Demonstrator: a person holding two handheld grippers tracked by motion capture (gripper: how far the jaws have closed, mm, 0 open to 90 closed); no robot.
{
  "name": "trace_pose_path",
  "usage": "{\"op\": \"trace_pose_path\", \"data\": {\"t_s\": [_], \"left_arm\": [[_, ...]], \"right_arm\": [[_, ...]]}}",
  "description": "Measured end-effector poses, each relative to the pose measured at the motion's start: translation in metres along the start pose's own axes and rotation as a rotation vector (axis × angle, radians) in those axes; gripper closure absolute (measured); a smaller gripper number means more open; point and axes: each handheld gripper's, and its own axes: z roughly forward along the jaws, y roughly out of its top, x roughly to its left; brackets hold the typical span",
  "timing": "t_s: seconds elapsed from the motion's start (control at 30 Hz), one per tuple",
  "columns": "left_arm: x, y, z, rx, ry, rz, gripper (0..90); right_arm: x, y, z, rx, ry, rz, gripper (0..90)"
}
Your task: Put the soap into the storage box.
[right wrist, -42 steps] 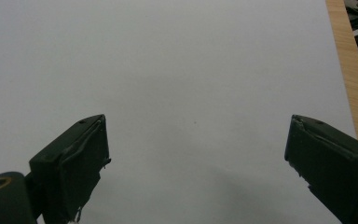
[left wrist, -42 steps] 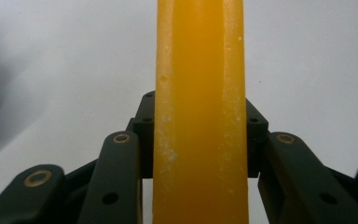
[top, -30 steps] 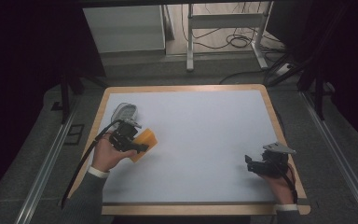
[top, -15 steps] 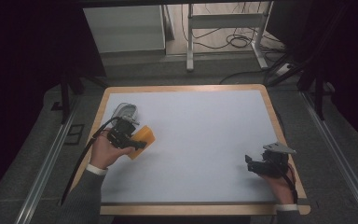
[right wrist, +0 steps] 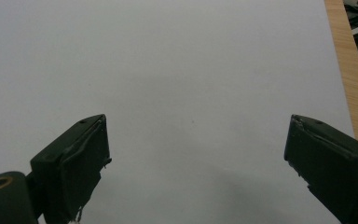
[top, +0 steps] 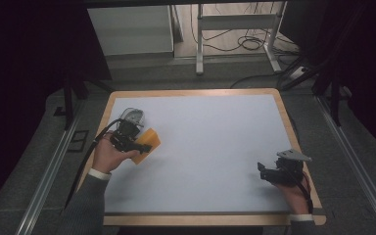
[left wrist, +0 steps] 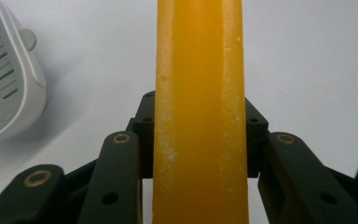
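My left gripper (left wrist: 200,140) clamped on the orange block (left wrist: 200,93), white slotted device (left wrist: 4,84) just beside its left, my right gripper (right wrist: 196,154) wide apart over bare white mat (right wrist: 191,70).

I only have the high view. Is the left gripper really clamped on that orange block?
Observer: Yes. In the left gripper view the left gripper has both jaws pressed against the sides of the orange block.
Operator: Anything close beside it?
Observer: A white slotted thing lies on the mat, apart from the block.
Operator: And the right gripper?
Observer: In its own view the right gripper stands wide open over the bare mat, with nothing between the jaws.
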Motion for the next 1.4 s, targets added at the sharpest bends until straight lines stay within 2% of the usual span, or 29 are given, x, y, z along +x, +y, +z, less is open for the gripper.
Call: {"op": "trace_pose_path", "data": {"t_s": [0.63,1.17,1.4], "left_arm": [[0.018,0.007,-0.001,-0.019,0.016,-0.051,60.9],[0.031,0.018,-0.008,-0.015,0.035,-0.065,60.9],[0.037,0.022,-0.011,-0.021,0.040,-0.084,60.9]], "right_arm": [[0.000,-0.001,0.001,0.006,-0.003,-0.001,6.6],[0.000,-0.001,0.001,0.006,-0.004,-0.003,6.6],[0.000,-0.001,0.002,0.007,-0.005,-0.002,6.6]]}}
